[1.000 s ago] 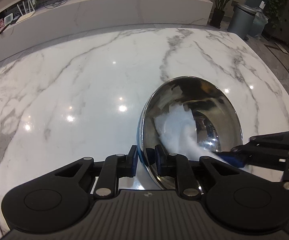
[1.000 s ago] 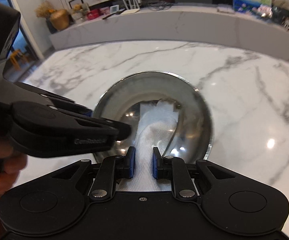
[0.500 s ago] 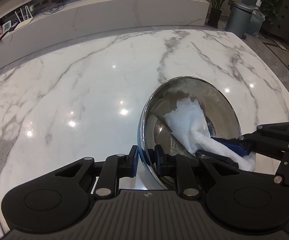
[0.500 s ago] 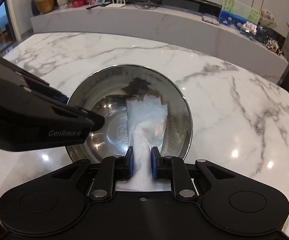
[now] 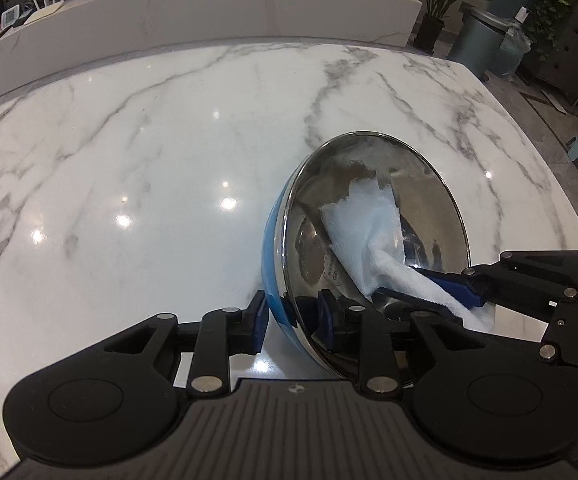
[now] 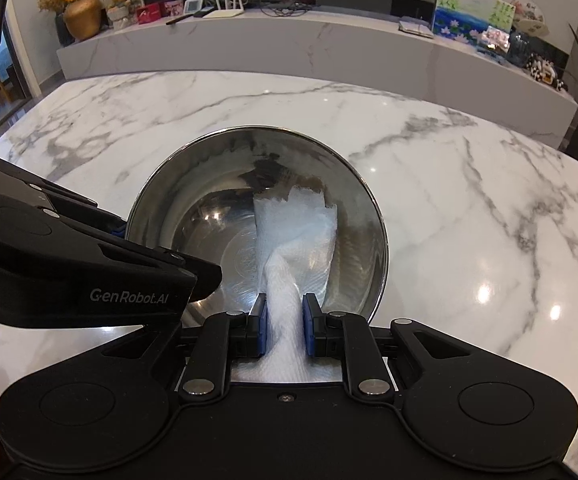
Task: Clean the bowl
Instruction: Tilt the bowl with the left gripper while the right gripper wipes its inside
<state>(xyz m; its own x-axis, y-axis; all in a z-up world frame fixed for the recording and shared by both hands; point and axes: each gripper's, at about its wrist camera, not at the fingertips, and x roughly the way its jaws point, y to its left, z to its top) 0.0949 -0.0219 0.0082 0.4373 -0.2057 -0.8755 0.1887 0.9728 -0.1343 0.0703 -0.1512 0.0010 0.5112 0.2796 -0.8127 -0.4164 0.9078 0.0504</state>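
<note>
A stainless steel bowl (image 6: 257,216) with a blue outside rests on the marble table (image 6: 469,208), holding only a white paper towel (image 6: 295,232) at its centre. The right gripper (image 6: 284,330) is clamped on the towel's twisted end at 6 o'clock. The left gripper (image 5: 291,322) straddles the bowl's rim at 8 o'clock; its jaws are opening, pads off the rim.

Right gripper (image 6: 284,330) clamps white paper towel (image 6: 295,236) inside steel bowl (image 6: 193,204); left gripper apparently at rim.
</note>
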